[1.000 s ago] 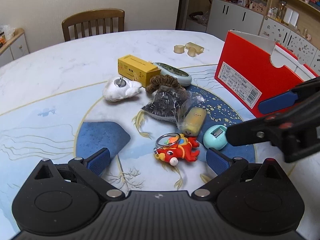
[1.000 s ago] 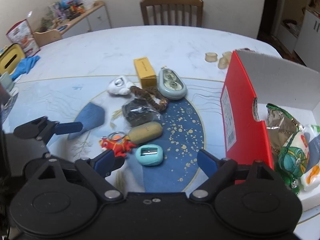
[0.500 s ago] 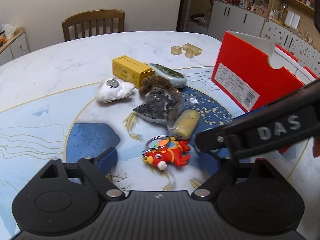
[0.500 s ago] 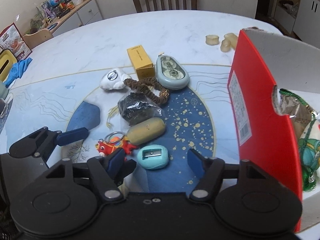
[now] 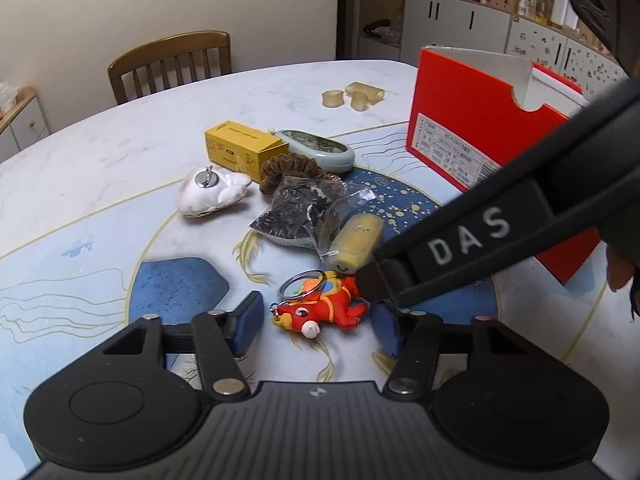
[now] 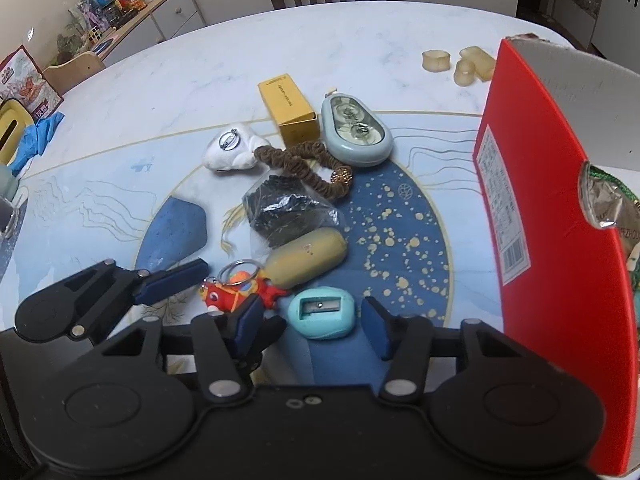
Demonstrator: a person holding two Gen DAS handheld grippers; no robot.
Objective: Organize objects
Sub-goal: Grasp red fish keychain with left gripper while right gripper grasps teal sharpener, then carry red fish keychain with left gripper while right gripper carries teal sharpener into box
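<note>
A red dragon keychain (image 5: 320, 309) lies on the table between the open jaws of my left gripper (image 5: 318, 326); it also shows in the right wrist view (image 6: 236, 294). A teal pencil sharpener (image 6: 322, 317) lies between the open jaws of my right gripper (image 6: 314, 326); the right gripper's arm hides it in the left wrist view. A tan capsule case (image 6: 306, 257), a dark foil bag (image 6: 286, 210), a brown scrunchie (image 6: 306, 164), a white brooch (image 6: 234, 151), a yellow box (image 6: 289, 106) and a grey-green case (image 6: 356, 130) lie beyond.
An open red box (image 6: 532, 216) holding snack packets stands at the right. Three tan rings (image 6: 460, 63) lie at the far right of the table. A wooden chair (image 5: 172, 64) stands behind. A blue cloth (image 6: 34, 140) lies at the left edge.
Both grippers have moved forward and down. The keychain now sits between the left jaws and the sharpener between the right jaws. The right gripper's arm now crosses the left view.
</note>
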